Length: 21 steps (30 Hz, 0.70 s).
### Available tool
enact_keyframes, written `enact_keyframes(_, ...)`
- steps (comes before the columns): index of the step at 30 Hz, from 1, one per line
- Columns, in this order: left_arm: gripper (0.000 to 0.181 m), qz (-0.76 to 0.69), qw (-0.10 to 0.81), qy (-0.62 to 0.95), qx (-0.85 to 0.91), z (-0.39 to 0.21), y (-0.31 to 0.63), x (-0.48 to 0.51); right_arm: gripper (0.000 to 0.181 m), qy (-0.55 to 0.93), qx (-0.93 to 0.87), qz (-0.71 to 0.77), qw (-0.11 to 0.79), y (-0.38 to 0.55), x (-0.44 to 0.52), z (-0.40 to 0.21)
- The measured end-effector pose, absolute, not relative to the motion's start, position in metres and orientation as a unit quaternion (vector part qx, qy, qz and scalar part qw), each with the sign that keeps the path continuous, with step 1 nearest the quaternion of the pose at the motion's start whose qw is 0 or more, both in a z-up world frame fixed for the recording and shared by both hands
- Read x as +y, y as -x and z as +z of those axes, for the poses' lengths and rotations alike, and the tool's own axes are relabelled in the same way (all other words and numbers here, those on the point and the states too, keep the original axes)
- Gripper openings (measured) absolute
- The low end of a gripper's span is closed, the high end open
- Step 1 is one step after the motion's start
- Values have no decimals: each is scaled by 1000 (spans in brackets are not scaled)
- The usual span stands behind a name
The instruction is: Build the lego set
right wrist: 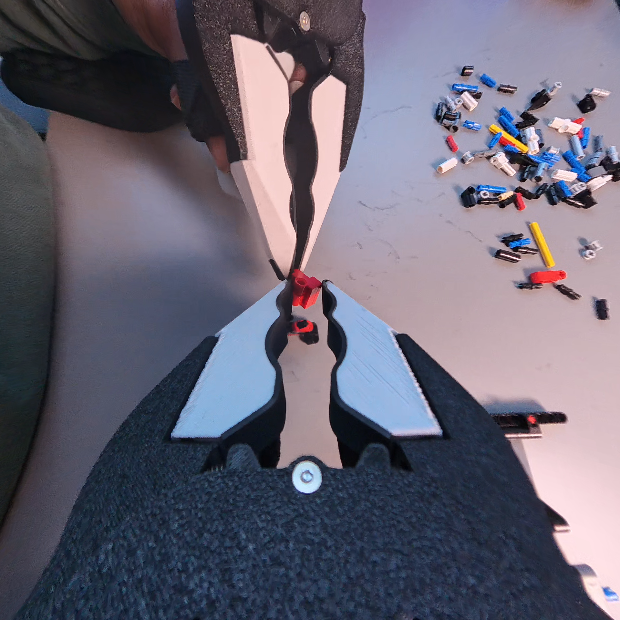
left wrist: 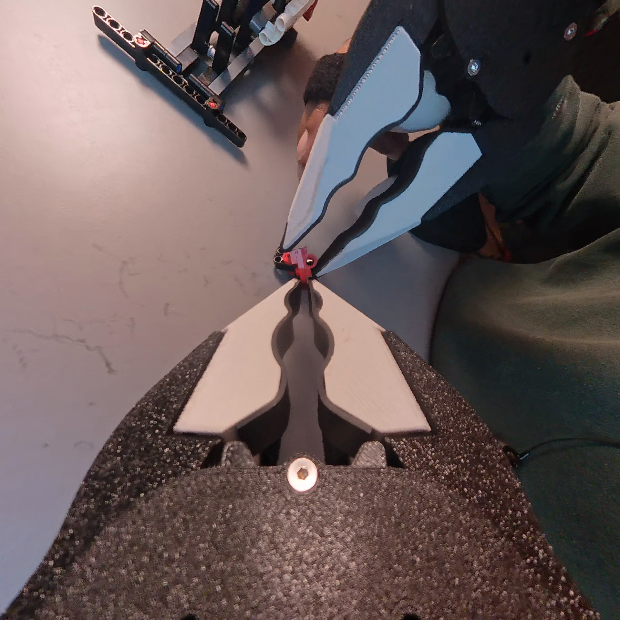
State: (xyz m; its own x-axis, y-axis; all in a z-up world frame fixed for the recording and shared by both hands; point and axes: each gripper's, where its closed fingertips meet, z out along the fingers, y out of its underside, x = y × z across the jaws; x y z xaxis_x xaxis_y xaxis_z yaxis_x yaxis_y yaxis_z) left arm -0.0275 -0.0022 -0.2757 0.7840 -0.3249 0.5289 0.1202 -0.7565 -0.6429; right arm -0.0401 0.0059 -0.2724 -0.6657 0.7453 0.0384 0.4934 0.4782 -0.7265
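Observation:
A small red connector [left wrist: 298, 261] [right wrist: 303, 290] with a black part [left wrist: 278, 259] on it is held above the grey table between both grippers. My left gripper [left wrist: 304, 282] is shut on the connector's near edge. In the right wrist view it [right wrist: 295, 268] comes down from above. My right gripper [right wrist: 304, 285] is shut on the connector's sides. In the left wrist view it [left wrist: 301, 261] reaches in from the upper right. A small red and black piece [right wrist: 303, 330] lies on the table beneath.
The black partial build [left wrist: 188, 67] stands at the table's far left, and its edge also shows in the right wrist view [right wrist: 530, 419]. A pile of loose pieces [right wrist: 536, 151], a yellow axle [right wrist: 540, 244] and a red beam [right wrist: 547, 275] lie at right. A person's green sleeve [left wrist: 536, 335] is close by. Only a small space, under 4 cm, lies between the two pairs of fingers. From either gripper's tips it is about 20 cm to the red beam [right wrist: 547, 275].

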Motion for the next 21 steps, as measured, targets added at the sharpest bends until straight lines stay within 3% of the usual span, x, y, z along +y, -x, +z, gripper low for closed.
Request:
enact_keyframes(9, 6, -353, 351, 864, 74, -271, 20, -7, 17, 360, -817, 451, 1, 34, 0, -273)
enact_keyframes(21, 2, -282, 320, 902, 61, -289, 29, -1, 21, 307, -902, 303, -10, 33, 7, -282)
